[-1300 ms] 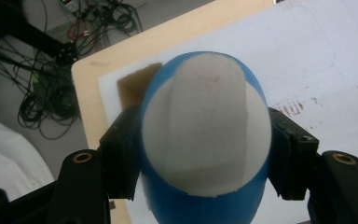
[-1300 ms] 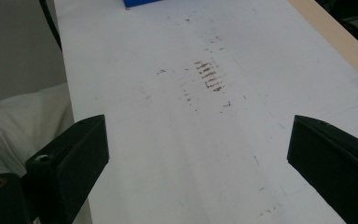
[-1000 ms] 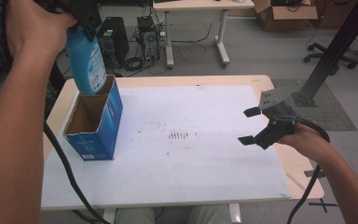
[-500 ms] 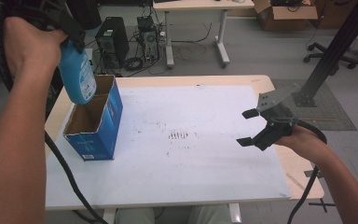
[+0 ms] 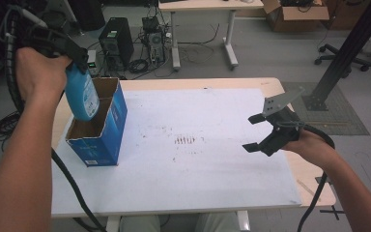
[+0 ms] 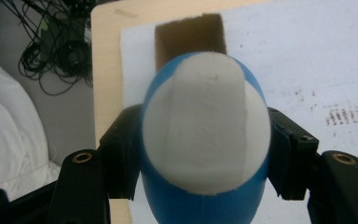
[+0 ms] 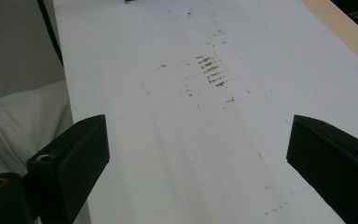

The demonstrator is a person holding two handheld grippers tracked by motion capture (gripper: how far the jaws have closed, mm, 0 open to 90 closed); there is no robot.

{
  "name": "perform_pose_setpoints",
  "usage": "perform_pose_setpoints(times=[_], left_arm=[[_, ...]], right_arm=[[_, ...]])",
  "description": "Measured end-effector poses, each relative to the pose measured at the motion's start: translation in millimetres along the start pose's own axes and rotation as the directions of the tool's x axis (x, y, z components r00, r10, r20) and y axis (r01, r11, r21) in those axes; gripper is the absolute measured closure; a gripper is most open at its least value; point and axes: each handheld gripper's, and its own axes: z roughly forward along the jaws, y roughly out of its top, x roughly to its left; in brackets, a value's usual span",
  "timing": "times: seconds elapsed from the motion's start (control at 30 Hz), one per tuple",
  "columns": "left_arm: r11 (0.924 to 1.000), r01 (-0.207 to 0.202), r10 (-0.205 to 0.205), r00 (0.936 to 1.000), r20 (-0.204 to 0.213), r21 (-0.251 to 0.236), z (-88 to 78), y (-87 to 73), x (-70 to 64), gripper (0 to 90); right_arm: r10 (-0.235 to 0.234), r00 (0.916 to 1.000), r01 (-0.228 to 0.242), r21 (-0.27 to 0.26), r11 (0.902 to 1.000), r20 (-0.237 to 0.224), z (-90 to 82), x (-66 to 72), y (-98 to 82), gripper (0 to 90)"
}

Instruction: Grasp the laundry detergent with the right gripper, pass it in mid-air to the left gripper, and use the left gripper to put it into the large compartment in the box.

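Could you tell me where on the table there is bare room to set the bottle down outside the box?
The white sheet is bare from the blue box across to the right gripper, brown smudges aside. It is crowded at the left edge, where the left gripper holds the blue bottle over the box.

Worktop (image 5: 280, 87): pale wood edge, covered by a white sheet (image 5: 212, 169) with a patch of dark scuff marks (image 5: 186, 140) near the middle. Grey floor (image 5: 270, 58) behind it, with a black computer tower (image 5: 116, 46) and tangled cables (image 5: 147, 60) at the far left, a second light table (image 5: 198, 5) on white legs, and a cardboard box (image 5: 294, 9) beyond. Far right: a black slanted post (image 5: 343, 53) on a dark mat (image 5: 338, 113), an office chair base (image 5: 340, 50) behind it; even, flat light.
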Motion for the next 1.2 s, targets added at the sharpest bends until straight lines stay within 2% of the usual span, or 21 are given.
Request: perform_pose_setpoints(times=[0.5, 1.2], left_arm=[[0.9999, 0.006, -0.006, 0.9999, 0.011, 0.009, 51.8, -19.3, 4.7, 38.0], [0.9995, -0.01, 0.009, 0.9993, 0.036, 0.031, 114.3, -39.9, -2.8, 38.1]], right_arm=[[0.002, 1.0, -0.002, 0.01, 0.9999, -0.002, 3.3, 0.1, 2.3, 5.5], [0.014, 0.9999, -0.014, 0.02, 0.9997, 0.004, 1.8, -1.9, -1.6, 5.5]])
